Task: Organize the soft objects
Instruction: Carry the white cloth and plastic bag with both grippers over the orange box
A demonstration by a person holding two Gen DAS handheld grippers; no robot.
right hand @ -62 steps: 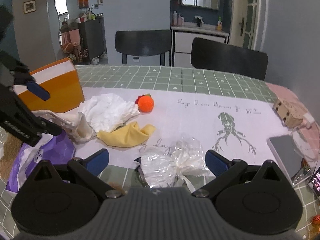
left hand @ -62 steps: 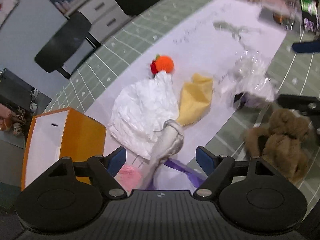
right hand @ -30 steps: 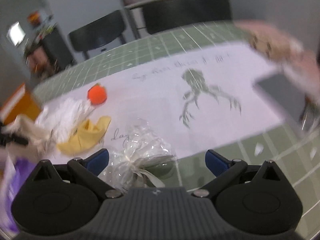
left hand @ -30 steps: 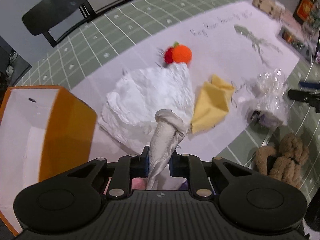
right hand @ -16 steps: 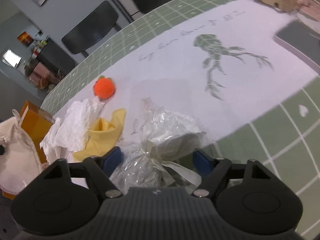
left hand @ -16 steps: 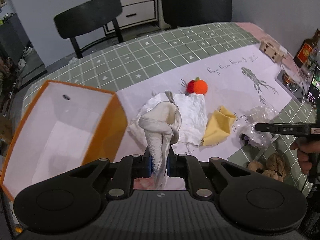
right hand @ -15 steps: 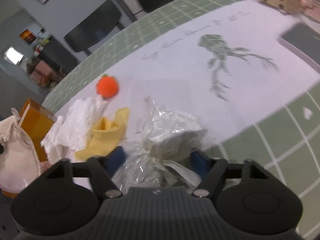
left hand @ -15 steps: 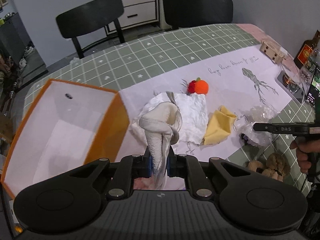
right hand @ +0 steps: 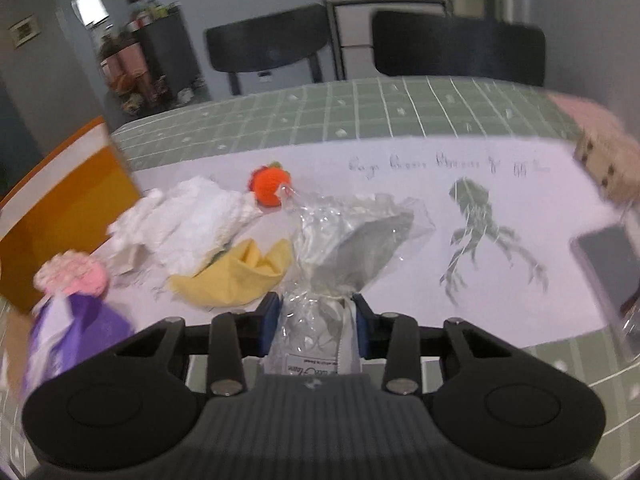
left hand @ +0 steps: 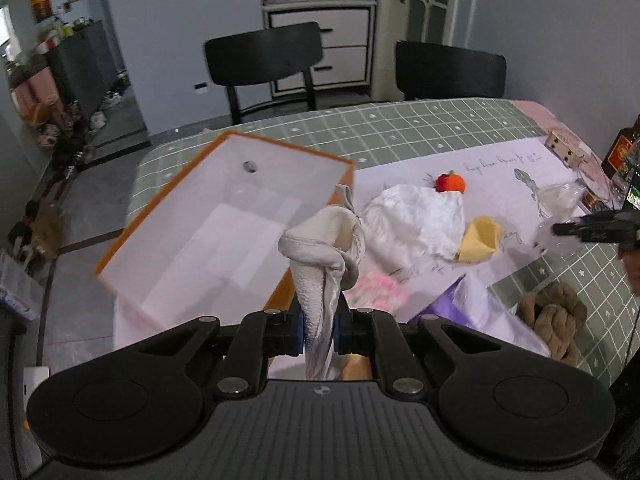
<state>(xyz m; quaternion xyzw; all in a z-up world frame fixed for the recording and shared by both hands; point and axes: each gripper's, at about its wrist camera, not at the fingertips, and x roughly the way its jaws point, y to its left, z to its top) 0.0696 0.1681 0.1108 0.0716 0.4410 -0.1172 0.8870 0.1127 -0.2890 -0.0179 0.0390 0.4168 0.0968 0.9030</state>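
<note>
The orange box (left hand: 224, 236) is empty, the left gripper (left hand: 319, 330) pinches a grey cloth (left hand: 320, 256), the right gripper (right hand: 312, 328) is closing on a crinkly bag (right hand: 344, 240), and more soft things wait.

Each black hand-held gripper (left hand: 319, 330) has blue pads and silver screws.

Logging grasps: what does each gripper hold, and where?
Left gripper: cream cloth, by its bunched lower end. Right gripper, closing: clear plastic bag, at its tied neck.
</note>
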